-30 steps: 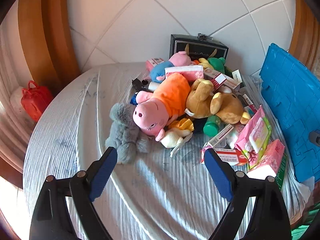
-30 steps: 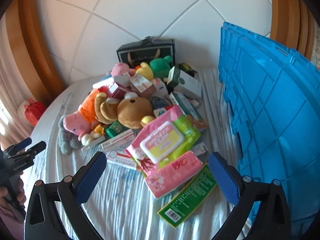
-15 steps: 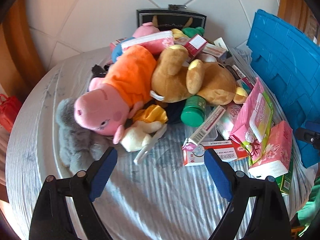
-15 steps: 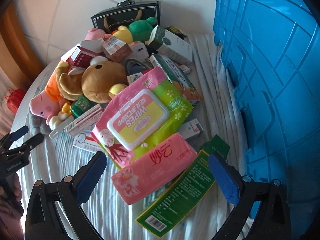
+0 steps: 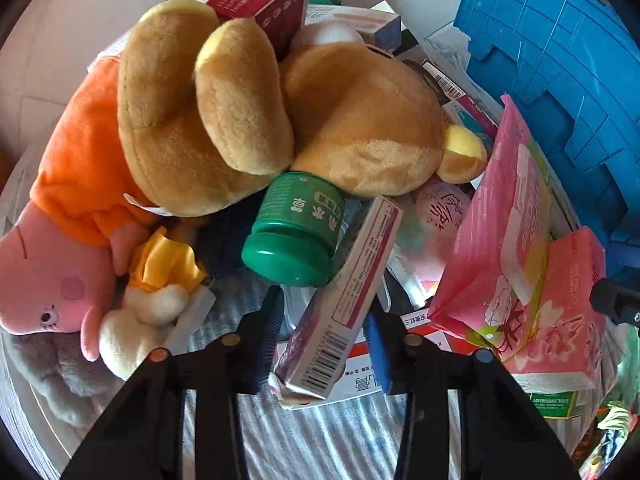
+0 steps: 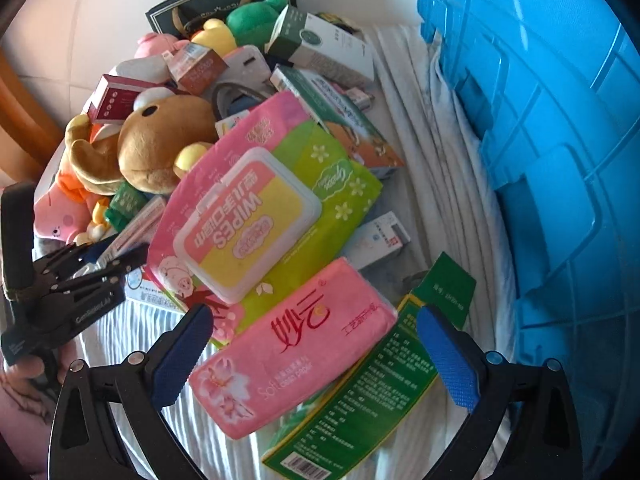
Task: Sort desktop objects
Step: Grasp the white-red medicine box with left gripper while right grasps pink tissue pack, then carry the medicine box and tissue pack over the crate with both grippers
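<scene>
Left claw (image 5: pixel 320 336) just closing around the slim barcoded box (image 5: pixel 340 304)

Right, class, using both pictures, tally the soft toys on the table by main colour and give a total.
Brown: 1, the bear
Pink: 2, the pig in orange and the pink toy at the back
Yellow: 1, the yellow toy
Green: 1, the green toy
Grey: 1, the grey toy
White and yellow: 1, the small toy
Total: 7
</scene>
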A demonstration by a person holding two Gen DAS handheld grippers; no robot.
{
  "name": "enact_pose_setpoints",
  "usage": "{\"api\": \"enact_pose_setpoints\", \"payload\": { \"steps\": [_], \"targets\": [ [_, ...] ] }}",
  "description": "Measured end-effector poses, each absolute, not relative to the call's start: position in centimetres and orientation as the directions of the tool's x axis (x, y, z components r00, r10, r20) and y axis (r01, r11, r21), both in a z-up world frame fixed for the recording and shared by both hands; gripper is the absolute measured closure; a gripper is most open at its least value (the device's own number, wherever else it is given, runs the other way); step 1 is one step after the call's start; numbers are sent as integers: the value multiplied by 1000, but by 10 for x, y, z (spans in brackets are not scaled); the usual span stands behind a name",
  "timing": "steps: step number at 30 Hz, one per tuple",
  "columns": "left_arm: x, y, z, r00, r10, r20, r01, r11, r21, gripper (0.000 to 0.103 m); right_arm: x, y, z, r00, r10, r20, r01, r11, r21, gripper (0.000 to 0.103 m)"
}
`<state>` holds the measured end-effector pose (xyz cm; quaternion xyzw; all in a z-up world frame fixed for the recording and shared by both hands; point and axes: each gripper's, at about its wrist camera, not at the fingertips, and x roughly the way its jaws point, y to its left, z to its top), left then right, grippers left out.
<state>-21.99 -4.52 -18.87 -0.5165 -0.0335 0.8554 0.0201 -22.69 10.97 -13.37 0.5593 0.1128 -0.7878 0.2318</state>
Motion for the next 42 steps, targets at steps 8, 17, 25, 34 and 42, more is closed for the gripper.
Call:
{"api": "enact_pose_setpoints", "payload": {
  "steps": [8, 17, 25, 34, 42],
  "targets": [
    [-174, -52, -185, -468, 68, -881, 25, -996, -90, 85, -212, 108, -146, -197, -243, -950, 462, -878, 128, 16],
    [-144, -53, -180, -484, 52, -874, 44, -995, -84, 85, -202, 101, -155, -184, -242, -953, 459, -878, 135, 17],
    [-136, -47, -158, -542, 23, -840, 46, -997, -57, 85, -189, 95, -152, -248, -211, -946, 506, -861, 60, 35],
    [-106, -41, -114, -636, -21, -772, 80, -996, -38, 85, -155, 108, -104, -341, -321, -883, 564, -822, 81, 39],
    [-75, -26, -71, -717, -52, -695, 90, -996, -18, 85, -132, 107, -52, -414, -441, -797, 650, -755, 80, 39]
  ]
}}
